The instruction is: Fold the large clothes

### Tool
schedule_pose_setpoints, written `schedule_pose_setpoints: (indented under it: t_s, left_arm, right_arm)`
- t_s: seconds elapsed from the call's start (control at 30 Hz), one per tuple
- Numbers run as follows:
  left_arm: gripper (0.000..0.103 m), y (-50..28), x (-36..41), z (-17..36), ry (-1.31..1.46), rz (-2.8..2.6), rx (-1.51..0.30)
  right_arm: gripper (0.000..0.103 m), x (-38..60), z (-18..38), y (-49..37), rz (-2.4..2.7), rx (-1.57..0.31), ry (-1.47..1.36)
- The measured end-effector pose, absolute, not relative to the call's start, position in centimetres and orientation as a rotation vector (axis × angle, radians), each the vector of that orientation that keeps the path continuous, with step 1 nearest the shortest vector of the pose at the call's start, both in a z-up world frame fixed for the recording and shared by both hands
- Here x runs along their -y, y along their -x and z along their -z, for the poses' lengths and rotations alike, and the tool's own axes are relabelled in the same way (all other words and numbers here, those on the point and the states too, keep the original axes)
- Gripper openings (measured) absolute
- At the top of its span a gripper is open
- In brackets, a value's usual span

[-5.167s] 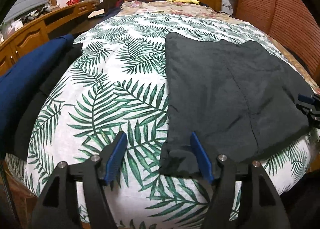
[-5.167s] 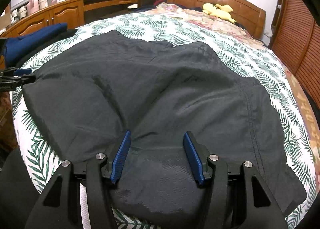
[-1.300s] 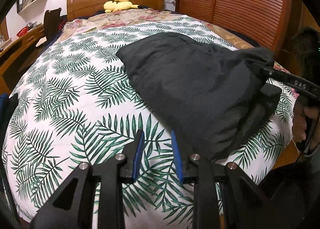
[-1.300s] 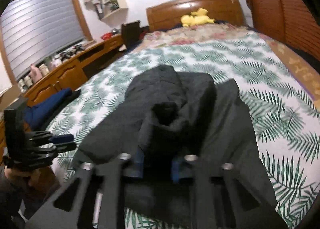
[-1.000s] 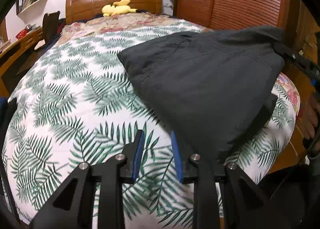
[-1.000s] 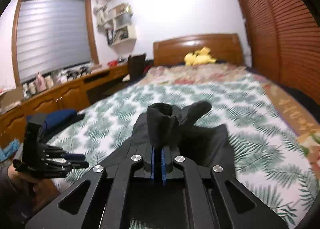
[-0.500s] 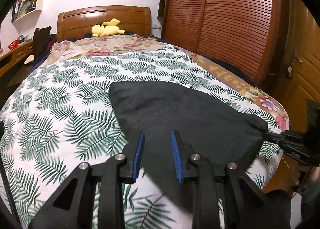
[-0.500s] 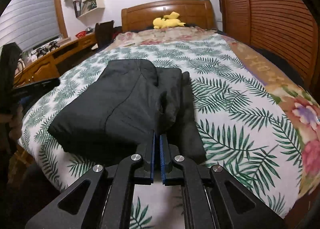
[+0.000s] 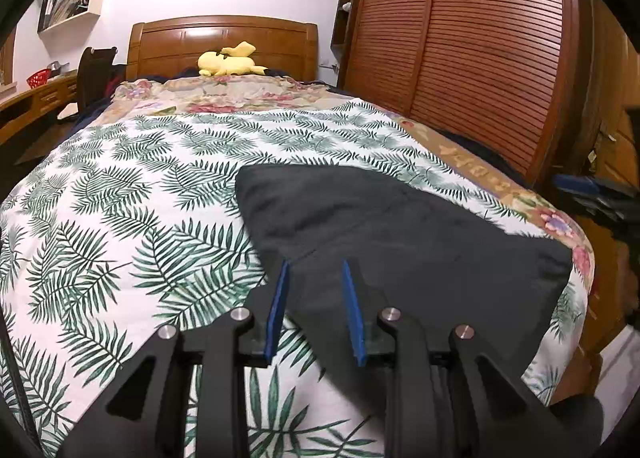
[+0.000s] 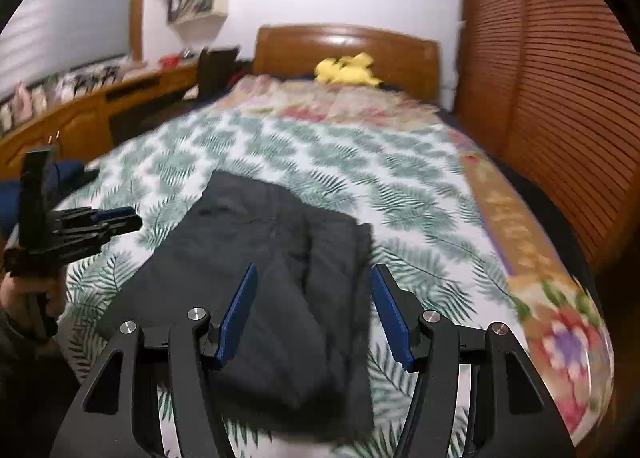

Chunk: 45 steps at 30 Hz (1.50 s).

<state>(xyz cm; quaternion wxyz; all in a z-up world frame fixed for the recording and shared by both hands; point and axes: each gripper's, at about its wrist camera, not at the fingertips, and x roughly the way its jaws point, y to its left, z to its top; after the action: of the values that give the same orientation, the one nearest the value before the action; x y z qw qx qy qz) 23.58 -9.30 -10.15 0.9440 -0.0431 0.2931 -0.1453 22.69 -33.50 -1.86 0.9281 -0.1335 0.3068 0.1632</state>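
In the left wrist view, the left hand-held gripper hangs low over the near end of the bed with a narrow gap between its blue pads, nothing visibly pinched in them; cloth lies under and between the tips, though whether they touch it cannot be told. The dark garment lies folded on the palm-leaf bedspread, starting right at this gripper and spreading ahead and to its right toward the foot corner, its long side running slantwise from the gripper's tips out to the right edge of the bed. The right hand-held gripper shows at the far right, off the bed's edge and apart from the cloth. A yellow plush toy sits far off by the headboard. In the right wrist view, which is blurred, the right hand-held gripper is spread wide and empty, raised above the garment, which lies straight ahead and below it, its long axis running away toward the headboard, with a thicker folded layer along its right side. The left hand-held gripper is at the left, just beside the garment's left edge. By my reckoning the left one is nearer the cloth, so a next fold would likely start from that near edge.
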Motion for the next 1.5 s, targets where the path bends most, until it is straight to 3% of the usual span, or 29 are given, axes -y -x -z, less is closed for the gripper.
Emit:
schedule_pose_setpoints:
  t_s: [0.33,0.6,0.63,0.7,0.87,1.0,1.17,1.27,1.33,1.5]
  left_arm:
    - [0.025,-23.3,7.5,11.7,0.114,0.313,-0.606]
    - [0.025,-23.3,7.3,12.3,0.121,0.318,-0.621]
    - [0.025,-23.3,7.4,12.3,0.12,0.32,-0.621]
    - [0.025,-23.2,7.6,12.2,0.117,0.325,-0.621]
    - [0.025,-22.9,8.2,12.1,0.102,0.339,-0.619]
    - [0.025,-22.6,8.8,11.9,0.096,0.355,-0.617]
    - [0.025,-22.4,9.2,11.8,0.088,0.367,-0.619]
    - [0.025,-22.3,9.3,11.8,0.082,0.373,-0.628]
    - [0.025,-22.3,9.5,11.8,0.078,0.375,-0.631]
    - [0.025,-22.0,9.8,11.6,0.07,0.378,-0.623]
  right_arm:
    - [0.06,28.9,4.1,-34.3,-0.387,-0.801,0.297]
    - [0.059,28.3,9.9,-40.0,-0.391,-1.055,0.271]
    - [0.054,28.3,10.4,-40.1,-0.417,-1.08,0.242]
    - [0.011,28.1,10.4,-39.5,-0.479,-1.08,0.223]
    - [0.002,28.1,6.2,-36.3,-0.439,-0.912,0.299]
    - [0.002,30.3,3.3,-35.5,-0.301,-0.853,0.354]
    - [0.002,33.6,7.3,-36.3,-0.152,-0.988,0.419]
    - [0.003,34.5,7.7,-34.7,-0.17,-0.965,0.375]
    - [0.011,34.8,7.6,-33.1,-0.152,-0.947,0.358]
    - [0.047,35.2,6.6,-26.6,-0.169,-0.883,0.348]
